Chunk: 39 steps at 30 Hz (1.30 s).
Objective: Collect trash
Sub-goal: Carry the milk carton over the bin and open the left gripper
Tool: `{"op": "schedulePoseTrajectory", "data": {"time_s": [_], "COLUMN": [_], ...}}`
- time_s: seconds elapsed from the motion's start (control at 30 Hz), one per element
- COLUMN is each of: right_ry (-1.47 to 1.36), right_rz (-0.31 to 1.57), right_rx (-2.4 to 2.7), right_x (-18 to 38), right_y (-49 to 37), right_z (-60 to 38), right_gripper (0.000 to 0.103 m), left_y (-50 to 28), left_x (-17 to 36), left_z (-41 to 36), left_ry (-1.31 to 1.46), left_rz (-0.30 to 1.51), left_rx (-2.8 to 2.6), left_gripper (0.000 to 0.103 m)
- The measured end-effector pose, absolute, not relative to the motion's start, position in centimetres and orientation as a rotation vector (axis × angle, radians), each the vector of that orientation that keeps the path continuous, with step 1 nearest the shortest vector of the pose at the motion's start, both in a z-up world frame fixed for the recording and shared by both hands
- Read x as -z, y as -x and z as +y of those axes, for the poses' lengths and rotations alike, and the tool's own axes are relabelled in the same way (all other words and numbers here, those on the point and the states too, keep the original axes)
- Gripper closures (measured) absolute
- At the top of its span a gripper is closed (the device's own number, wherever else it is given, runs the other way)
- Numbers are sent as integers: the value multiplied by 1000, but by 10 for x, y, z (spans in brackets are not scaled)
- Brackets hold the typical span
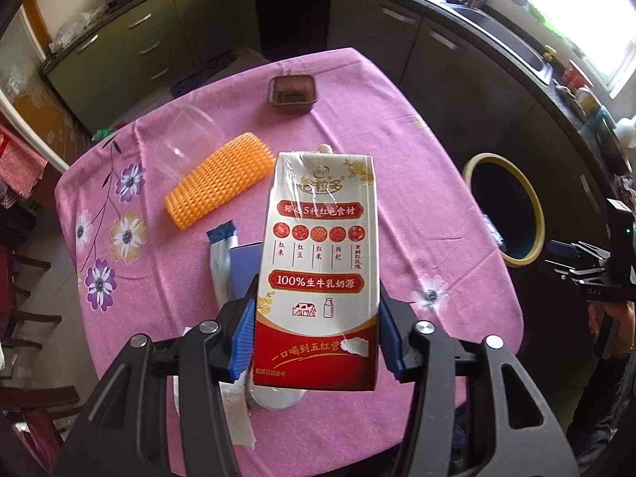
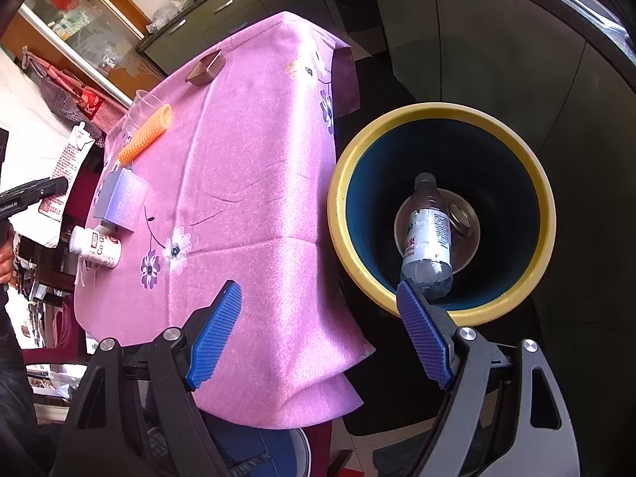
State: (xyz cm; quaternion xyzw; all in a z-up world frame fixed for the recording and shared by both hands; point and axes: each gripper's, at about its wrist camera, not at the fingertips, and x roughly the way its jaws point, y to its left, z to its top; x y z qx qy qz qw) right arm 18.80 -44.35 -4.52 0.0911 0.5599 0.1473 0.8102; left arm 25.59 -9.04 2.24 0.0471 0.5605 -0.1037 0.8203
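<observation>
My left gripper (image 1: 316, 330) is shut on a red and white milk carton (image 1: 320, 262) and holds it upright above the pink tablecloth (image 1: 357, 119). The carton also shows at the left edge of the right wrist view (image 2: 69, 167). My right gripper (image 2: 318, 338) is open and empty, beside the table's edge. A yellow-rimmed bin (image 2: 441, 214) stands on the floor to the right of the table, with a clear plastic bottle (image 2: 427, 238) inside it. The bin also shows in the left wrist view (image 1: 505, 210).
On the table lie an orange foam net (image 1: 220, 183), a clear plastic cup (image 1: 190, 139), a brown plastic tray (image 1: 293, 93), a blue box (image 2: 121, 198), a silver sachet (image 1: 220, 262), a white bottle (image 2: 97, 246) and tissue (image 1: 238, 413). Kitchen cabinets (image 1: 131, 51) stand behind.
</observation>
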Motion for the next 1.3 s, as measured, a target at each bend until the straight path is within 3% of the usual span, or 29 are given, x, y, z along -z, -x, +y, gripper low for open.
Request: {"op": "schedulePoseTrajectory", "data": {"time_s": [0.33,0.6,0.83,0.9,0.93,1.07,1.3], "right_ry": [-252,-351,-425,-446,-454,-455,-433], "right_rz": [1061,1013,1030,1042,1046,1053,1057], "right_rx": [-265,-213,-143,-132,-129,-126,-172], "right_x": [30,37,58,64,66,68,66], "right_y": [-112,-62,-46,-45,-45,-45,-55], "right_z": [-484,-517,-539,-543,-544,-543,-524], "right_gripper": [23,23,23,23,23,23,23], "left_y": [-237,-269,-307,-315,-319,-318,-275], "left_x": [-23,28,84,95,98,91,27], "left_z": [-246,-381,-448,-457,-458,-448,-368], "left_ry": [-223,-320,-330,-311,-295,-218,-112], "left_rz": [1156,1184,1264,1272,1276,1260,1095], "left_rx": [563,703,691,681,680,704,754], "left_gripper": [53,53,53,46,37,37,33]}}
